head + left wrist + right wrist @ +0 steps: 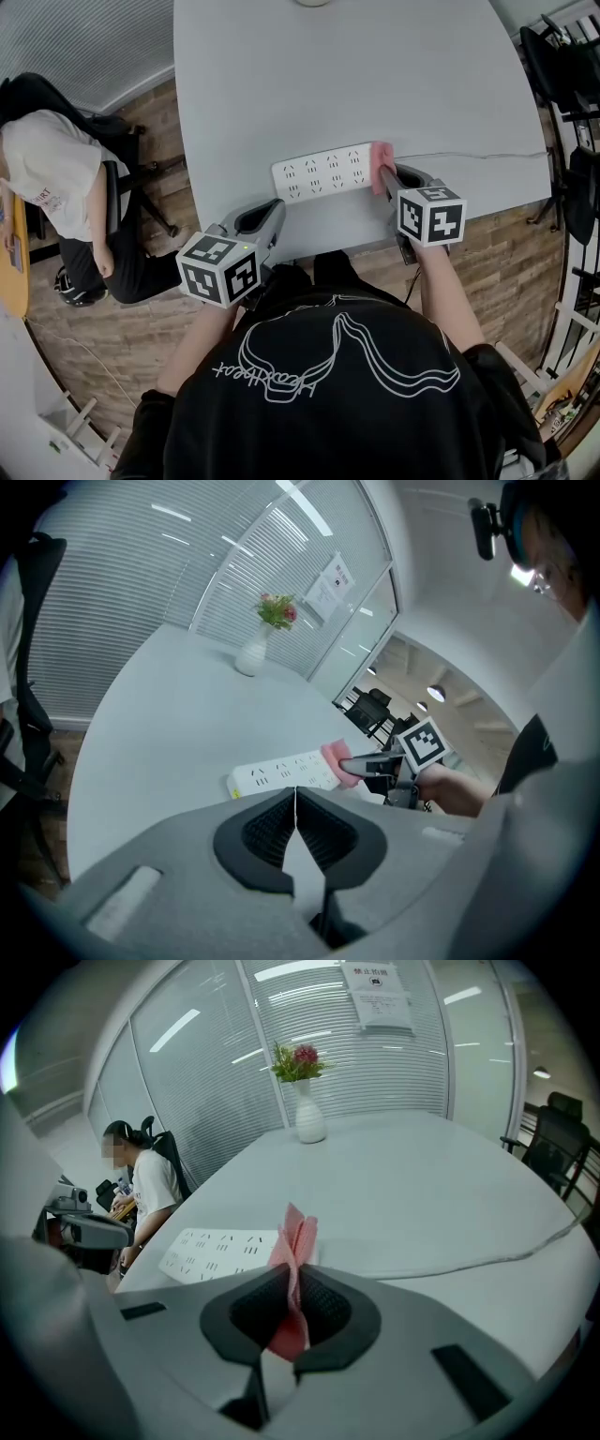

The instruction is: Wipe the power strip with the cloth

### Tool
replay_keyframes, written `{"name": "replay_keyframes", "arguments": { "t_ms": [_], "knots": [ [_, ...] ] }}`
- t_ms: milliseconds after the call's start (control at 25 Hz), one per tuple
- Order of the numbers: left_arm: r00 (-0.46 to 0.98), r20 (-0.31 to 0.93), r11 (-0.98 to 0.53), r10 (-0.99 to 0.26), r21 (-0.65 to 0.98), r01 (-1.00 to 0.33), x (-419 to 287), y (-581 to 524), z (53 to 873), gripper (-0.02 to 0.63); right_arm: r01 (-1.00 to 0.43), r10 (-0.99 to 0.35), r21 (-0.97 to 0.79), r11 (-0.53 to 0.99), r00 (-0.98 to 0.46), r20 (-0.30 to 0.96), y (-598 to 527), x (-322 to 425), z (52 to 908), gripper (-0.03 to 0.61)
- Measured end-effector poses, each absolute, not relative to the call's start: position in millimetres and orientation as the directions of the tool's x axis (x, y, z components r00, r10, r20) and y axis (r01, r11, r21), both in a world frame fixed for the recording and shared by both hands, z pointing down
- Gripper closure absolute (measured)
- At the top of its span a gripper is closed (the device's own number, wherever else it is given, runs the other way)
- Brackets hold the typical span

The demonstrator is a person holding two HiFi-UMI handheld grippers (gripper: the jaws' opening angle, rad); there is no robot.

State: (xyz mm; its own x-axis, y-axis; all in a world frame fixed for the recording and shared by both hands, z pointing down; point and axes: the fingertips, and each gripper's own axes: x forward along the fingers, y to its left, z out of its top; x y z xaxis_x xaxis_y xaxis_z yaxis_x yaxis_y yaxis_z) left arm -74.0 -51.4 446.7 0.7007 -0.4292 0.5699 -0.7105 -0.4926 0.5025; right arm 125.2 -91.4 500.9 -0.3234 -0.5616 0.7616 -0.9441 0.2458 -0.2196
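At right end of power strip, cloth is clamped in right hand-held gripper; left hand-held gripper is closed, empty. Wipe judged starting. Next: cloth to be dragged leftward along strip.

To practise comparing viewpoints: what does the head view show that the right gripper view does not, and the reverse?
Head view only: the wooden floor and the right gripper with its marker cube. Right gripper view only: the flowers, the wall notice, and the jaws shut on the pink cloth. Both: that cloth at the end of the power strip, on the white table.
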Motion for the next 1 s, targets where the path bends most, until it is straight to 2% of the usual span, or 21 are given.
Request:
{"name": "replay_keyframes", "arguments": {
  "t_ms": [600,1000],
  "knots": [
    [0.701,0.560,-0.492,-0.441,0.503,-0.711,-91,-53,443,0.598,-0.955,-0.603,-0.243,0.169,-0.295,0.741,-92,127,484,0.543],
    [0.698,0.546,-0.484,-0.464,0.504,-0.715,-119,-57,437,0.598,-0.898,-0.610,-0.347,0.272,-0.440,0.659,-99,50,454,0.543]
  ]
}}
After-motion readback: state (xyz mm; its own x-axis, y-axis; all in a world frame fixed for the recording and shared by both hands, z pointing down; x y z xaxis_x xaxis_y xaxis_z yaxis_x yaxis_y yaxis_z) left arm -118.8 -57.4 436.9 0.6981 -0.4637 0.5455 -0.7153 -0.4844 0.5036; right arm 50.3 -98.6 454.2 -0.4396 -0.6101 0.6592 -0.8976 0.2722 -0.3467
